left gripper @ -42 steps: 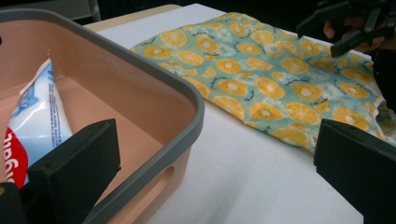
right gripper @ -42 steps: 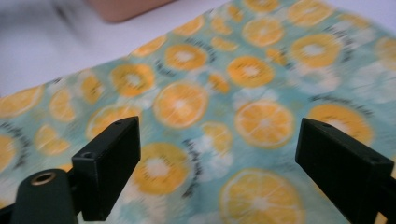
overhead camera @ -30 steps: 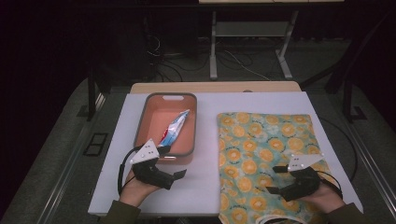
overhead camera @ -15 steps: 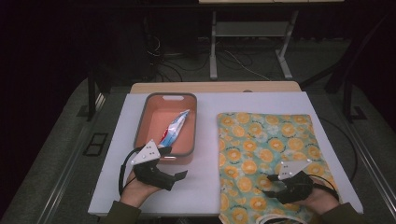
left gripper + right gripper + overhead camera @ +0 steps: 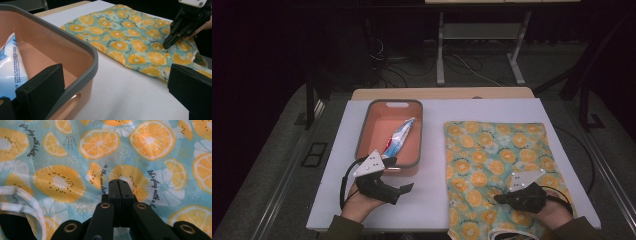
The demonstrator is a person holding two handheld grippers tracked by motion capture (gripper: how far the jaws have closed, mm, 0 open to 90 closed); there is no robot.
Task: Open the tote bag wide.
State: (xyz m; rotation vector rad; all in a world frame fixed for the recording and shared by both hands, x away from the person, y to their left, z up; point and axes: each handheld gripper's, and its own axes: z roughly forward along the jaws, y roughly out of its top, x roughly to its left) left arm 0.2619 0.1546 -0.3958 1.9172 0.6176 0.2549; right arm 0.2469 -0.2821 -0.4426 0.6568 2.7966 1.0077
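Two grippers are mine: the right gripper (image 5: 118,182) has its jaws pressed together over the fruit-print cloth (image 5: 497,160) near its front edge, gripping nothing I can tell. My left gripper (image 5: 399,186) waits spread beside the tray (image 5: 362,137). I judge folding begins; next I must pinch the edge.

You have a white counter (image 5: 437,107) in front of you, with a strip of wood (image 5: 442,93) showing along its far edge. On the left half stands a salmon bin (image 5: 361,135) with a grey rim and a handle cut-out in its near and far ends. Inside it a blue, white and red packet (image 5: 399,137) lies slantwise. Right of the bin, apart from it, a teal cloth (image 5: 497,150) printed with orange slices lies flat; at its near edge a striped hem (image 5: 15,195) shows. Beyond the counter, cables (image 5: 472,65) trail across the dark floor around a grey metal frame (image 5: 440,55).
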